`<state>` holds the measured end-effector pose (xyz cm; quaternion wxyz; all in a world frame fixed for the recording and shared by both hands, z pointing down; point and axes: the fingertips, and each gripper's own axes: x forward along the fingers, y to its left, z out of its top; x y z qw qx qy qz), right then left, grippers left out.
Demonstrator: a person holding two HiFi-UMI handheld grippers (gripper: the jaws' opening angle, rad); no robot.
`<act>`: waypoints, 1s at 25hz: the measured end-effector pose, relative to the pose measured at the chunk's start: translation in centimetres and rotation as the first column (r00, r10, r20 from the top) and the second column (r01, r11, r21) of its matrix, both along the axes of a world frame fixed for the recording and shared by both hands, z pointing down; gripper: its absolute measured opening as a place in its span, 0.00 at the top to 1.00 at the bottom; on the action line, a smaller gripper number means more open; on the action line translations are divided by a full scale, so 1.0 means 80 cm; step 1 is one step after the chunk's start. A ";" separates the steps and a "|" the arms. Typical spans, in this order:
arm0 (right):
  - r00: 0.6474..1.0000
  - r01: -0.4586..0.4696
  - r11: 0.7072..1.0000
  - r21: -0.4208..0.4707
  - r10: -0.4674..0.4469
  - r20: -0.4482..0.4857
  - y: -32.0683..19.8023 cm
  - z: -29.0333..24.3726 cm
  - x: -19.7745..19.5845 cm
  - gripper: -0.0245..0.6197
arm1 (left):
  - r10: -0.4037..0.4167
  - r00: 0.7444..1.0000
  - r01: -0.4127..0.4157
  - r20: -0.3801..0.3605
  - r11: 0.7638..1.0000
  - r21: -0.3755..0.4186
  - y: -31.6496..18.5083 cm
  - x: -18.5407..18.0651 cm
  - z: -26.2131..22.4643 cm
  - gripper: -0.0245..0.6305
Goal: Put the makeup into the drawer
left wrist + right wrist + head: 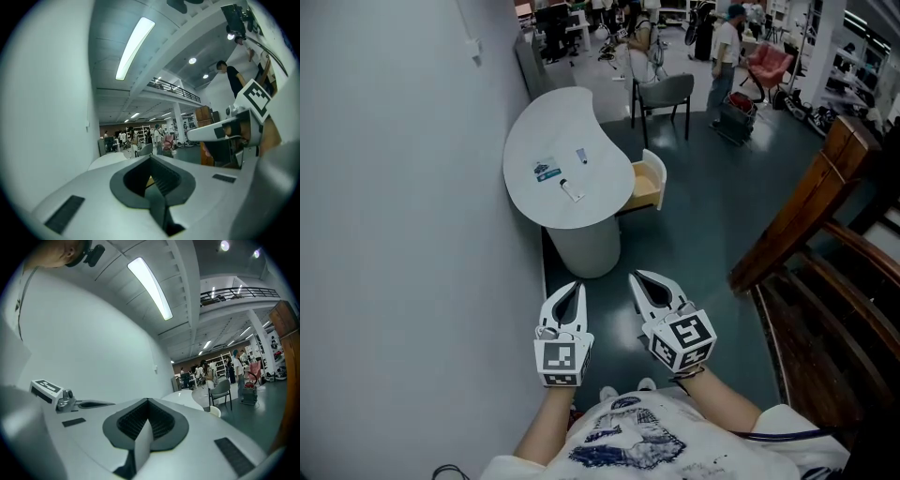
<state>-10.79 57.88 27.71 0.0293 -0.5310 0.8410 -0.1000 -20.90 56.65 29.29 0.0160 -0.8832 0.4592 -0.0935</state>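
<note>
Your left gripper and right gripper were closed and empty, well apart from the white table. You needed to step closer before opening over 1 of the 3 makeup items.

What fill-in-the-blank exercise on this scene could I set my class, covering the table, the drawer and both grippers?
1. The drawer at the side of the white table stands ____.
2. On the white table lie ____ small makeup items.
3. The left gripper and the right gripper are both empty, with their jaws ____.

Missing words: open; three; shut.
</note>
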 end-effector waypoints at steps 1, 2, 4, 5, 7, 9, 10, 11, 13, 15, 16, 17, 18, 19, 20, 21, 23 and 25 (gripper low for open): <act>1.000 0.003 1.000 -0.004 -0.003 0.002 0.000 0.001 0.007 0.93 | -0.003 1.000 0.003 0.004 1.000 -0.001 0.000 0.007 0.001 0.89; 1.000 0.005 1.000 -0.006 -0.005 0.005 0.000 0.003 0.015 0.93 | -0.005 1.000 0.005 0.006 1.000 -0.001 0.000 0.014 0.002 0.89; 1.000 0.010 1.000 -0.009 -0.010 0.013 0.000 0.005 0.031 0.93 | -0.008 1.000 0.008 0.009 1.000 0.000 0.001 0.030 0.003 0.89; 1.000 0.013 1.000 -0.011 -0.013 0.019 0.001 0.007 0.038 0.93 | -0.007 1.000 0.007 0.010 1.000 0.001 0.003 0.037 0.002 0.89; 0.999 0.018 1.000 -0.018 -0.018 0.030 0.000 0.010 0.048 0.93 | -0.004 1.000 0.004 0.017 1.000 0.003 0.006 0.049 0.002 0.89; 0.999 0.022 1.000 -0.021 -0.021 0.039 -0.002 0.013 0.055 0.93 | -0.003 1.000 0.003 0.027 1.000 0.002 0.005 0.056 0.005 0.89; 0.999 0.024 0.999 -0.021 -0.023 0.042 -0.003 0.014 0.058 0.93 | -0.003 1.000 0.003 0.028 1.000 0.001 0.003 0.058 0.006 0.89; 0.999 0.025 0.999 -0.020 -0.024 0.046 -0.006 0.015 0.060 0.93 | -0.004 1.000 0.004 0.029 1.000 0.000 0.001 0.060 0.007 0.89; 0.998 0.027 0.999 -0.021 -0.026 0.053 -0.012 0.018 0.064 0.93 | -0.005 1.000 0.005 0.028 1.000 0.003 -0.006 0.064 0.006 0.89; 0.998 0.032 0.999 -0.030 -0.030 0.058 -0.022 0.021 0.064 0.93 | -0.007 1.000 0.007 0.028 1.000 0.003 -0.016 0.065 0.005 0.89; 0.998 0.034 0.999 -0.036 -0.031 0.059 -0.027 0.023 0.064 0.93 | -0.007 1.000 0.007 0.027 1.000 0.001 -0.022 0.066 0.006 0.89; 0.998 0.034 0.999 -0.041 -0.031 0.058 -0.033 0.026 0.065 0.93 | -0.005 1.000 0.005 0.026 1.000 -0.003 -0.028 0.067 0.007 0.89; 0.998 0.032 0.998 -0.047 -0.030 0.058 -0.041 0.028 0.065 0.93 | -0.003 1.000 0.003 0.024 1.000 -0.007 -0.035 0.067 0.009 0.89; 0.998 0.031 0.998 -0.051 -0.028 0.057 -0.049 0.031 0.066 0.93 | -0.001 1.000 0.001 0.023 1.000 -0.010 -0.044 0.068 0.012 0.89; 0.998 0.030 0.998 -0.055 -0.027 0.056 -0.059 0.034 0.067 0.93 | 0.000 1.000 0.000 0.022 1.000 -0.013 -0.054 0.068 0.015 0.89; 0.998 0.028 0.998 -0.058 -0.025 0.054 -0.070 0.036 0.067 0.93 | 0.000 1.000 0.000 0.020 1.000 -0.015 -0.066 0.068 0.018 0.89; 0.999 0.024 0.998 -0.062 -0.021 0.050 -0.093 0.041 0.069 0.93 | 0.004 1.000 -0.004 0.015 1.000 -0.015 -0.091 0.070 0.022 0.89; 0.999 0.019 0.998 -0.066 -0.016 0.045 -0.119 0.044 0.069 0.93 | 0.012 1.000 -0.011 0.012 1.000 -0.012 -0.117 0.071 0.023 0.89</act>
